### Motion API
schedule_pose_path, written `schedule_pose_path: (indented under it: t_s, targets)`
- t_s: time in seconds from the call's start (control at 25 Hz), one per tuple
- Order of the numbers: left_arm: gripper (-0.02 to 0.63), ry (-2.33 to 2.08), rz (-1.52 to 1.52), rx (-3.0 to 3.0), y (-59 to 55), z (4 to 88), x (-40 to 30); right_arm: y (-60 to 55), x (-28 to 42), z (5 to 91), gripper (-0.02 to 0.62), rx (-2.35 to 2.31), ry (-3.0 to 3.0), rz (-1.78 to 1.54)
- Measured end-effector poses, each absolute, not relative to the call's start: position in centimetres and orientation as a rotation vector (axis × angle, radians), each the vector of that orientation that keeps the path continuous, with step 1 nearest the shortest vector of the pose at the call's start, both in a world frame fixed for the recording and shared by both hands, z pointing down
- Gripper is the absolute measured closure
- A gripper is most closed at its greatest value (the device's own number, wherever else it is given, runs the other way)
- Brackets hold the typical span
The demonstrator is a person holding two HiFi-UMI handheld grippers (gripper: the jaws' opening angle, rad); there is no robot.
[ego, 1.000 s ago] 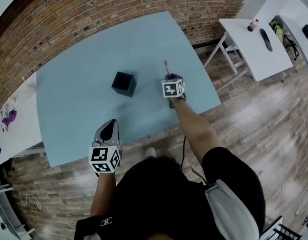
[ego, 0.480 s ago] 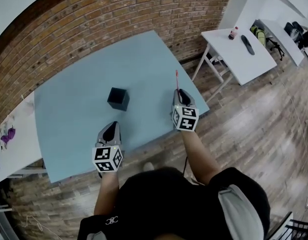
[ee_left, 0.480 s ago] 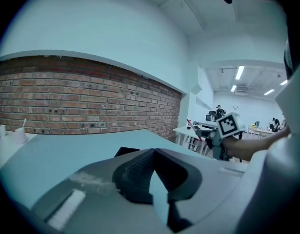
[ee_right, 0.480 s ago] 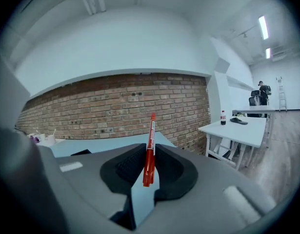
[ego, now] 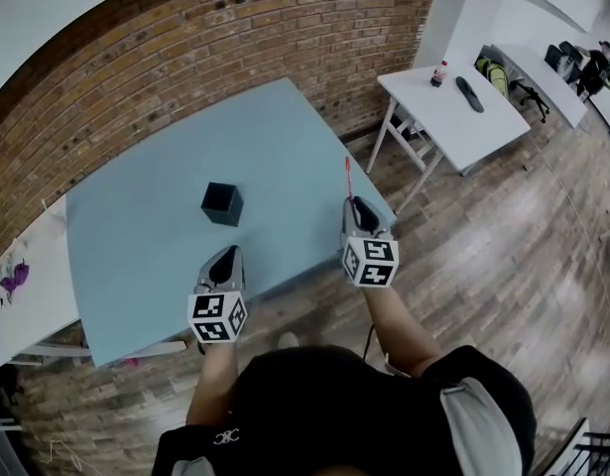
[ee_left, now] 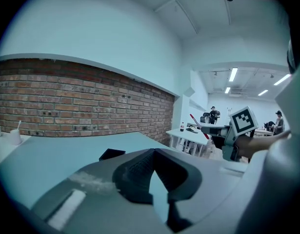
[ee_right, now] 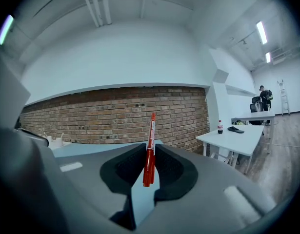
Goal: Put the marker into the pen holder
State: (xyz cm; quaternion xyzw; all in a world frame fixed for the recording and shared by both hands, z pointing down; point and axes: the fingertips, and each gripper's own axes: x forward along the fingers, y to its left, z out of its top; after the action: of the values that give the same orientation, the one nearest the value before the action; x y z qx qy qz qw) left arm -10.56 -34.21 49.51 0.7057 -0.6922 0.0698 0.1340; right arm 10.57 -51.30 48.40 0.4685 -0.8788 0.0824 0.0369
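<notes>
- Marker (ego: pixel 348 175) and right claw (ego: pixel 354 204) are higher and nearer than a second ago. Then the claw was low over the table (ego: pixel 136 236), just right of the holder (ego: pixel 222 203). Now it hangs over the table's near right edge, and its cube (ego: pixel 370 262) looks larger in the head view.
- Left claw (ego: pixel 225 254) has shifted only a little and is still at the table's near edge, on the near side of the holder.
- Holder stands on the same spot, mid-table.
- Marker sticks out beyond the right claw's tips, pointing toward the far brick wall (ego: pixel 235 28). In the right gripper view it stands almost upright between the pads, leaning slightly right at the top, with its lower end in the gap.
- Marker is well apart from the holder, which lies to its left and slightly farther away.
- Right claw's jaws stand a narrow gap apart, clamped on the marker's lower barrel, one pad on each side.
- Left claw's jaws meet at the tips with nothing between them. Past them its view shows the holder on the table, and the right claw with the marker off to the right.
</notes>
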Motion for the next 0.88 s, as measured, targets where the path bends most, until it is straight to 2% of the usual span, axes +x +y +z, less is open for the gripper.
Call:
schedule_pose_path:
  t_s: [0.4,0.64,0.88]
  targets:
    - [0.603,-2.034,0.248,2.002,-30.8,50.8,-9.0,-48.0,13.1,48.2,0.532,1.42,-2.749,0.266]
    - [0.603,-2.029,0.27,2.039,-30.9,50.2,-9.4,-46.9,12.0,48.0,0.532,1.389,-2.762,0.259]
    - [0.603,-1.992,0.289,2.112,-31.6,49.6,-13.1,-45.5,8.9,48.2,0.532,1.441,-2.747,0.283]
